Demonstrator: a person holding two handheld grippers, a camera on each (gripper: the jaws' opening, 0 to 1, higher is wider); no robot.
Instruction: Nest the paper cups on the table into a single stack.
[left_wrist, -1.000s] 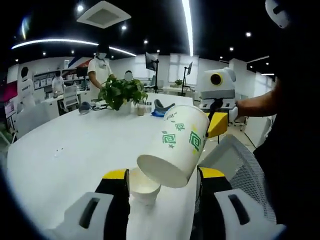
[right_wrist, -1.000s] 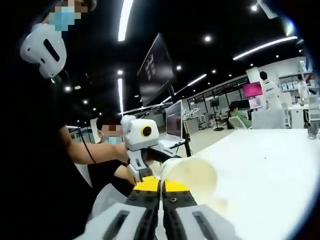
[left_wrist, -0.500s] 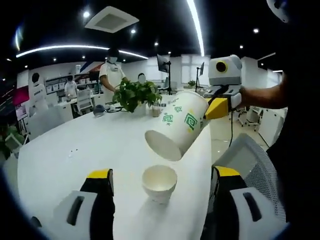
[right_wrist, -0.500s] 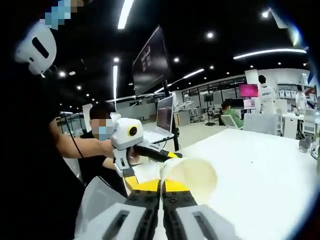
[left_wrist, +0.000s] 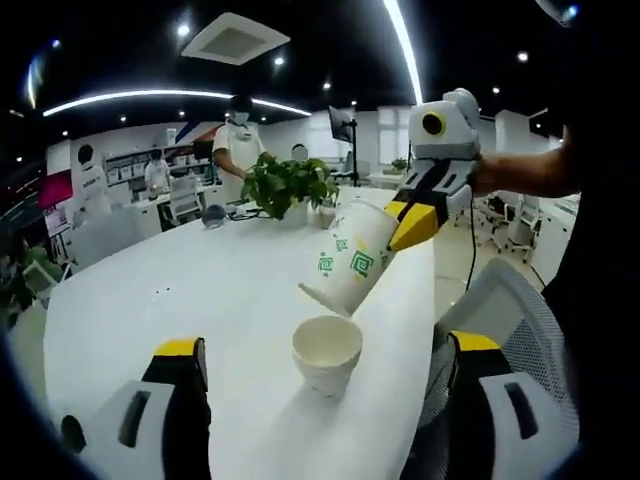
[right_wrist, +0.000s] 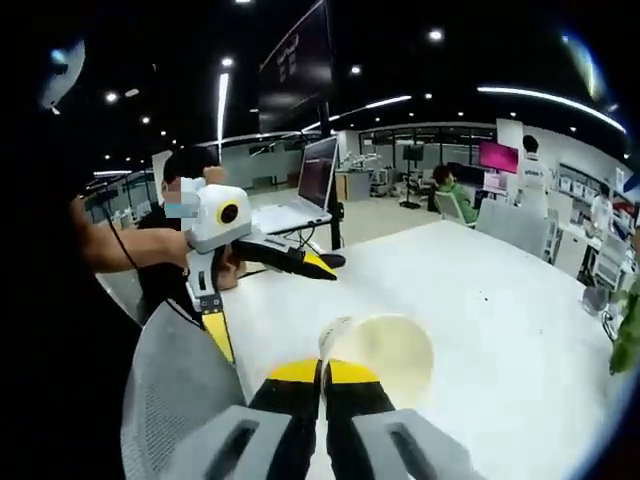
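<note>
My right tongs (left_wrist: 410, 222) clamp the printed paper cup (left_wrist: 350, 262) by its rim, tilted above the plain paper cup (left_wrist: 327, 353) near the worktop (left_wrist: 180, 290) edge; my left tongs (left_wrist: 320, 400) stand apart, empty; nesting remains undone.

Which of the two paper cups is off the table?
The green-patterned cup, held tilted in the right gripper above the table. The plain white cup stands upright on it between the open left jaws.
</note>
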